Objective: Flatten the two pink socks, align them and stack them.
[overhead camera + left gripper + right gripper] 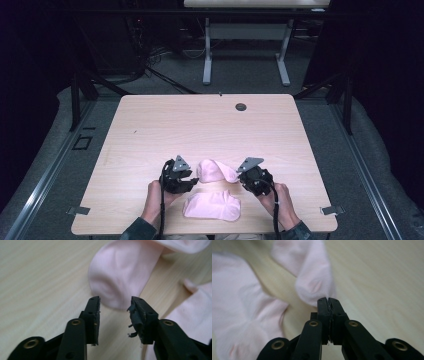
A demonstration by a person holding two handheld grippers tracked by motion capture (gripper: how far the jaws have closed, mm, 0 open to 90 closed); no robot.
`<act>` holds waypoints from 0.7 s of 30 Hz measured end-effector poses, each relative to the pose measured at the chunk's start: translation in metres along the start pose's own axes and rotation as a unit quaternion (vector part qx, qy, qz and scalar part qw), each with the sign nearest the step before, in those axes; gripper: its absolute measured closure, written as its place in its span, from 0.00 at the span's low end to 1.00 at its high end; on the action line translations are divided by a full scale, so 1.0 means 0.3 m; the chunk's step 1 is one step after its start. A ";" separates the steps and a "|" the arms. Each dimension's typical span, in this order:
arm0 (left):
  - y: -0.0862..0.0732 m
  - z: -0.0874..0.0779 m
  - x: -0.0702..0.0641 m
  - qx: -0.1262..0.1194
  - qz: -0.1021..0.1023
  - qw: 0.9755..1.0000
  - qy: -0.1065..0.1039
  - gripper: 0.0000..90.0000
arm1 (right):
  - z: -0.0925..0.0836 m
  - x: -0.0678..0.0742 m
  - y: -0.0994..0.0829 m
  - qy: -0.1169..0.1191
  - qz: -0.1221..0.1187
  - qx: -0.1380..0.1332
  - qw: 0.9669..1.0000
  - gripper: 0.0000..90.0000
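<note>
Tool in your right hand [328, 300] clamps the far pink sock [216, 171]; your left tool [115, 305] stands released beside it. Near sock [212, 206] lies flat on the tabletop [150, 130], so pairing remains.

Left gripper [114, 305] open before a pink sock [122, 272]

Its two black jaws rise from the bottom of the frame and stand apart, nothing between them. The rounded end of the sock lies just beyond the tips at upper centre. A second pink sock [192, 315] lies at the right edge, on the pale wooden table [40, 277].
</note>
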State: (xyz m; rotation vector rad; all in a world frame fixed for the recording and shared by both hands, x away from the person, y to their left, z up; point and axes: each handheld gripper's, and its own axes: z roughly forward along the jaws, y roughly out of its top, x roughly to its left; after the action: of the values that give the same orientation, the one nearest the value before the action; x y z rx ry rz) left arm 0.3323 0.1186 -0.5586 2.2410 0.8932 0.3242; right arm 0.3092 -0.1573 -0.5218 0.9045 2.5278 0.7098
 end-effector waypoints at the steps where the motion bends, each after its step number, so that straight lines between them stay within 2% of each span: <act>1: -0.009 -0.006 0.004 0.000 -0.003 1.000 0.004 0.58 | 0.007 0.011 -0.012 0.004 -0.004 0.003 1.000 0.98; 2: -0.013 -0.013 0.011 0.000 -0.008 1.000 0.006 0.57 | 0.011 0.017 -0.022 0.005 -0.012 0.012 1.000 0.97; 4: -0.013 -0.020 0.019 0.001 -0.013 1.000 0.007 0.53 | 0.019 0.021 -0.033 0.014 -0.012 0.017 1.000 0.97; 5: -0.005 -0.031 0.037 -0.003 -0.021 1.000 0.006 0.53 | 0.033 0.022 -0.053 0.021 -0.012 0.031 0.999 0.95; 7: 0.014 -0.032 0.053 -0.002 -0.032 0.999 -0.003 0.50 | 0.040 0.005 -0.069 0.034 -0.001 0.043 0.999 0.86; 8: 0.025 -0.030 0.061 -0.003 -0.038 0.999 -0.010 0.49 | 0.036 -0.007 -0.076 0.039 0.007 0.043 0.998 0.79; 10: 0.051 -0.016 0.074 0.002 -0.039 0.999 -0.008 0.49 | 0.022 -0.036 -0.082 0.055 0.030 0.033 0.997 0.67; 12: 0.078 0.002 0.080 0.009 -0.042 0.999 -0.019 0.49 | 0.000 -0.054 -0.078 0.053 0.059 0.011 0.997 0.62; 13: 0.098 0.019 0.080 0.014 -0.037 0.999 -0.016 0.49 | -0.007 -0.058 -0.073 0.051 0.063 0.004 0.997 0.61; 15: 0.134 0.051 0.084 0.029 -0.033 0.999 -0.028 0.48 | -0.025 -0.049 -0.044 0.048 0.075 -0.010 0.996 0.61; 17: 0.167 0.087 0.080 0.040 -0.022 0.999 -0.023 0.49 | -0.016 -0.032 -0.012 0.034 0.070 0.001 0.997 0.58; 20: 0.203 0.140 0.076 0.067 -0.011 0.997 -0.039 0.49 | 0.037 -0.013 0.010 0.024 0.068 0.024 0.997 0.60; 21: 0.203 0.140 0.076 0.067 -0.011 0.997 -0.039 0.51 | 0.056 -0.007 0.010 0.018 0.066 0.035 0.997 0.63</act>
State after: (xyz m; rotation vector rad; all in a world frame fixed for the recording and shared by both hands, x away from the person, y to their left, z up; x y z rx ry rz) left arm 0.3990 0.0806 -0.5479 2.3467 0.9213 0.1711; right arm 0.3204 -0.1512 -0.5335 1.1014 2.5561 0.6869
